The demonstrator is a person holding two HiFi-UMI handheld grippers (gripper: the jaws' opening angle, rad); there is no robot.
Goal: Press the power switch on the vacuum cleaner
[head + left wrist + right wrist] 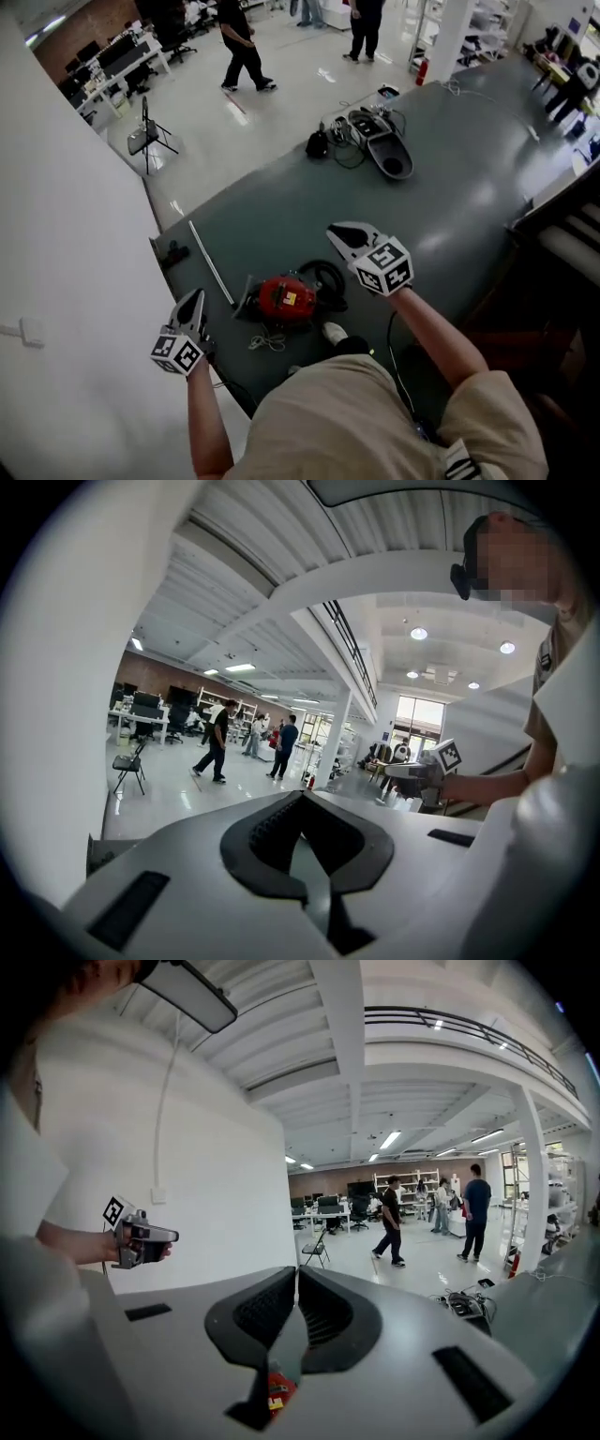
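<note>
The task is at its approach step: nothing touches the vacuum cleaner (287,298) yet. It is a small red machine on the dark grey floor mat (450,197), just in front of the person's feet, with its black hose (325,277) curled beside it and a pale tube (212,264) lying near its left. The left gripper (196,298) hangs above and to the left of the machine. The right gripper (337,232) hovers above and to its right, and its own view shows a slice of the red body (277,1389) below the jaws. Both pairs of jaws are closed tip to tip and hold nothing. The switch itself is too small to pick out from here. The next move probably calls for lowering one closed gripper onto the top of the body and pushing with its tip.
</note>
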